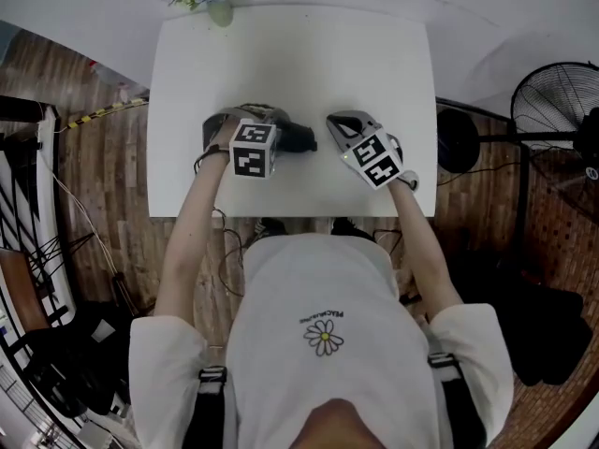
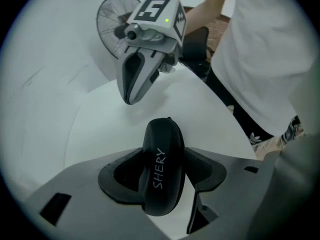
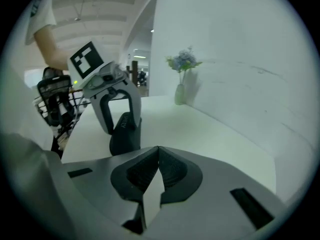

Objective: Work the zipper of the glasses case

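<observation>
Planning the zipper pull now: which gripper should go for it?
Right, probably. The right gripper is empty, shut, beside the glasses case; the left gripper clamps it.

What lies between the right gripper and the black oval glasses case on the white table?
Nothing: just bare white table, seen in the right gripper view between the right gripper and the black oval glasses case.

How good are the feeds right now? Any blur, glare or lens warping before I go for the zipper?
Head view: sharp and evenly lit, edges bowed by the wide lens, glasses case only a small dark patch. Left gripper view: heavy fisheye, black corners, case crisp, its lettering readable, no glare. Right gripper view: dimmer, greenish, softer; case a dark shape, no surface detail.
</observation>
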The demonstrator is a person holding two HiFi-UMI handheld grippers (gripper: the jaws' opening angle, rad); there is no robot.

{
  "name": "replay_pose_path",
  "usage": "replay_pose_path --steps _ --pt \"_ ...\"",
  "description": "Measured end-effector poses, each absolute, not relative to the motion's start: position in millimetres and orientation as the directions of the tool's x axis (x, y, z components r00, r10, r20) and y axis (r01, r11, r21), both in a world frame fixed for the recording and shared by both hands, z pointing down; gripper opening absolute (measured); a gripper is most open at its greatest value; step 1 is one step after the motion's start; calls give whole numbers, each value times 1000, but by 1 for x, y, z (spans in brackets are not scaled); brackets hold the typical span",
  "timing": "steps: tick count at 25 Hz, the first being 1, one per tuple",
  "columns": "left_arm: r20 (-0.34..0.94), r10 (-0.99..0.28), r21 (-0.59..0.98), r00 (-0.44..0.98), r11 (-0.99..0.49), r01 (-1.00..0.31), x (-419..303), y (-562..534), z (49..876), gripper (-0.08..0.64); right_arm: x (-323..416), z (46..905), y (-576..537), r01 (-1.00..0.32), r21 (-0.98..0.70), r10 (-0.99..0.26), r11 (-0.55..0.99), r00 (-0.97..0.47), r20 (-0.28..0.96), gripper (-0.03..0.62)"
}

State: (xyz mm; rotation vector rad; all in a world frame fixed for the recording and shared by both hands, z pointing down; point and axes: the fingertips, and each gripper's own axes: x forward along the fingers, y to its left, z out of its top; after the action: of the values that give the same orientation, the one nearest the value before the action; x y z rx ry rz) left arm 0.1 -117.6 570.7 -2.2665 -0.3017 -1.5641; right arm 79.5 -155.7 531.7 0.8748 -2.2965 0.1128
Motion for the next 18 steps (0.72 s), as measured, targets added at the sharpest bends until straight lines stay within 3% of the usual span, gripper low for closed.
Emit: replay_pose_path --steps 3,5,7,15,18 --pt "949 -41 -187 313 -870 455 -4 -112 572 255 65 542 -138 -423 185 -424 887 -589 687 9" --pt "951 -47 -194 307 -862 469 -5 -111 573 255 56 551 -126 -308 175 -332 935 -587 738 79" --pt "950 -52 -199 308 -859 472 -6 -110 573 255 50 560 -119 -206 177 -265 963 -573 776 106" --pt "956 -69 -202 285 -858 472 -5 -108 574 255 36 593 -117 345 328 -182 880 -392 902 114" --pt "956 -65 -198 285 -861 468 -4 -109 575 255 33 601 -116 445 312 -154 840 -357 922 97"
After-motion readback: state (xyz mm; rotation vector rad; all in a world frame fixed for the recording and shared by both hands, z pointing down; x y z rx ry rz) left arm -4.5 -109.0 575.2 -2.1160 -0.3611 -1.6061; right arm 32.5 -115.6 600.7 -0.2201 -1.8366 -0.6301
